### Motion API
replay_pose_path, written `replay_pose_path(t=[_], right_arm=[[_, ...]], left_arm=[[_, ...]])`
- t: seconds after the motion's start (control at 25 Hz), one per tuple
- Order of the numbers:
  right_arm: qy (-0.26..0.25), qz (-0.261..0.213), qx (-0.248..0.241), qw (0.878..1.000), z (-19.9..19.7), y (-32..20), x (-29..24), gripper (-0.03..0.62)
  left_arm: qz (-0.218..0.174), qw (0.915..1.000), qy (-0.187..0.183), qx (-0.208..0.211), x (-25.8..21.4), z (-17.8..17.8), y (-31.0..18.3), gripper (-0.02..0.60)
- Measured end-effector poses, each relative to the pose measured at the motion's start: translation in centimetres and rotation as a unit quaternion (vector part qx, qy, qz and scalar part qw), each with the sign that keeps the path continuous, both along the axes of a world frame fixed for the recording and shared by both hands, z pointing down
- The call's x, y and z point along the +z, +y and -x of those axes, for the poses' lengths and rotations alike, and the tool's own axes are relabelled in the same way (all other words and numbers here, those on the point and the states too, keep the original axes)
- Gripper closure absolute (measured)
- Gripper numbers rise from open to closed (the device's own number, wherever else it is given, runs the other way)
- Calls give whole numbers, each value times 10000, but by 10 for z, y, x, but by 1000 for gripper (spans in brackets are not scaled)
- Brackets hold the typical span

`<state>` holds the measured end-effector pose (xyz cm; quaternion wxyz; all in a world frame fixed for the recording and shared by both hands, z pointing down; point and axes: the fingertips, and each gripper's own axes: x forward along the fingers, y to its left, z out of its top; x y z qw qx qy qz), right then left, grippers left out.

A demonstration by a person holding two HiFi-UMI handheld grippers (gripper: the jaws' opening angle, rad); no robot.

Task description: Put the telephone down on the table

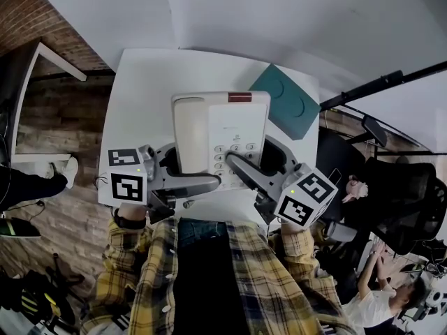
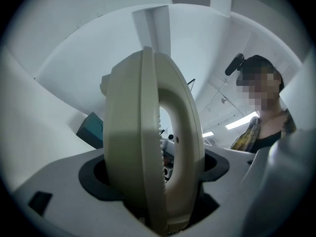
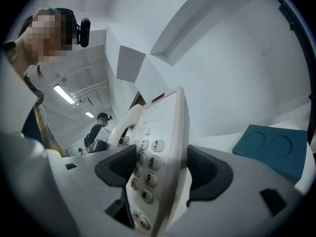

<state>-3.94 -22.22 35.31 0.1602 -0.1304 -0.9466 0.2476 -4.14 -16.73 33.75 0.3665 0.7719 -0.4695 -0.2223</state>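
On the person's side of the teal block point(image 1: 290, 103), the telephone point(image 1: 220, 135) was held over the white counter point(image 1: 140, 82), seemingly not yet resting on it. The left gripper point(image 1: 183, 172) had its fingers pinching the edge that carried the handset point(image 1: 187, 128); the right gripper point(image 1: 260, 165) had its fingers pinching the keypad edge. Releasing one side early would likely tip the body and shake the handset loose; lowering too close to the block could knock it.
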Motion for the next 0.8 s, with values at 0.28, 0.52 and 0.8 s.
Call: replay_pose_path(t=[0.28,0.52,0.8], right_arm=[[224,117,97,9996,0,-3,18,296],[451,259,196,9985,1,-6,37,296],[710,480,324,9958,1,-12,65,296]], left_arm=[[126,9997,162,120,18,1,-4,158],[299,9987,328,269,35,4,-6,158],[523,9968,406,458,60,6,-13,158]])
